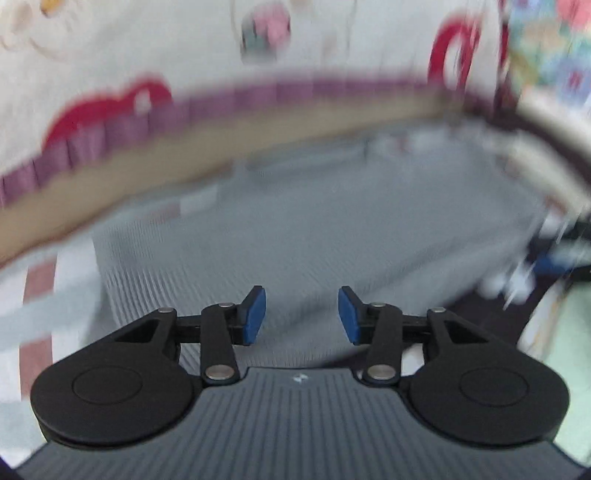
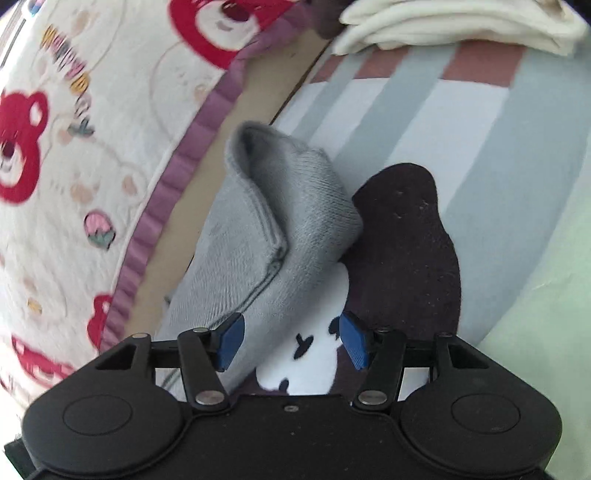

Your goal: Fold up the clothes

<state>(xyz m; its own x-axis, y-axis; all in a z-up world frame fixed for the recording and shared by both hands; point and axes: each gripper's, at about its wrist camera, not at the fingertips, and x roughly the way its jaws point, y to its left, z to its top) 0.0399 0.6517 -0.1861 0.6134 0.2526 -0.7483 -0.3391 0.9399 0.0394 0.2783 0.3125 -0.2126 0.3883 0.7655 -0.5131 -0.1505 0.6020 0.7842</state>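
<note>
The left gripper (image 1: 301, 316) has its fingers spread with nothing between them, and it hovers over a grey knitted garment (image 1: 295, 236) that lies flat and fills the middle of its blurred view. That reads as lining up for a grab at the cloth rather than a hold.

The right gripper (image 2: 291, 341) also has its fingers spread and empty. Toward 12 o'clock from it, a grey sleeve (image 2: 280, 221) stands up in a loose hump, probably part of that same garment and not yet laid flat. Touching it at 2 o'clock lies a dark sleeve (image 2: 406, 240), belonging to a garment with a white cartoon print (image 2: 314, 343) directly under the fingers.

Everything rests on a striped bed sheet (image 2: 480, 129). A bear-print blanket (image 2: 92, 147) sits at 9 o'clock and folded cream clothes (image 2: 461, 22) at 1 o'clock, seemingly a finished stack kept clear.
</note>
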